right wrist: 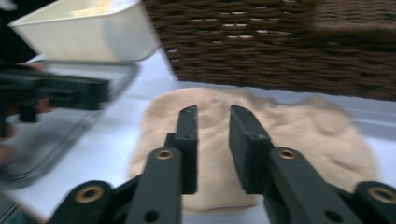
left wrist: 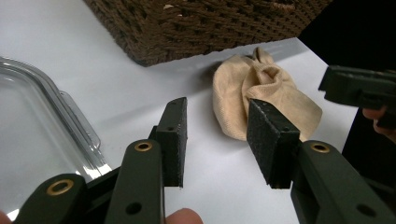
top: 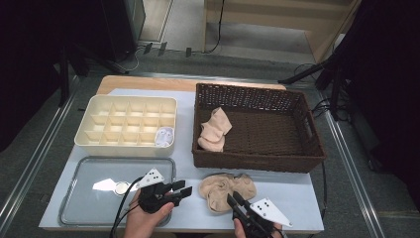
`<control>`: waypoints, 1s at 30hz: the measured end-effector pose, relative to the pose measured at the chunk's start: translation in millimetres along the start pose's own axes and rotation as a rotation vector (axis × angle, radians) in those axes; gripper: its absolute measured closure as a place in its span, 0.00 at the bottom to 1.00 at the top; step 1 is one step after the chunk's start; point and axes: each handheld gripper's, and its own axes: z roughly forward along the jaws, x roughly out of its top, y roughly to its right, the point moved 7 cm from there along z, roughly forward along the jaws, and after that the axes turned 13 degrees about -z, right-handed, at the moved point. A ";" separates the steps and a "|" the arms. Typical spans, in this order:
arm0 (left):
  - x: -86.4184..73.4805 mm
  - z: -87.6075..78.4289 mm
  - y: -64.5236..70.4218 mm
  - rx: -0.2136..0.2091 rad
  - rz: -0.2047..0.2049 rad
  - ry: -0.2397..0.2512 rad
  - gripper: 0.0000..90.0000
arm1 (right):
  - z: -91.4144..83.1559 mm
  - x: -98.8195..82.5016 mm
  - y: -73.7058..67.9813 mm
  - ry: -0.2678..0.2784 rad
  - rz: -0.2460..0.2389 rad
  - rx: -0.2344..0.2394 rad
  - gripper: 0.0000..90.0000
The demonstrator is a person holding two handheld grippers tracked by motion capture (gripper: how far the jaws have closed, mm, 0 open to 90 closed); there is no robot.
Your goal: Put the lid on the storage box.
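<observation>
Your right gripper (top: pixel 236 200) hangs over the beige sock (top: pixel 227 190) at the surface's front edge, fingers released, like your left gripper (top: pixel 182 189); close too shallow and you'll pinch only one layer

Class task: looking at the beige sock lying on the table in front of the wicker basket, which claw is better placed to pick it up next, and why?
Probably the right claw: it points straight at the beige sock with jaws slightly apart just above it. The left claw sits off beside it.
</observation>
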 end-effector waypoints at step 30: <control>-18.3 14.4 20.6 -0.068 0.020 -0.067 0.66 | 16.4 -9.7 -25.9 -0.039 -0.044 0.079 1.00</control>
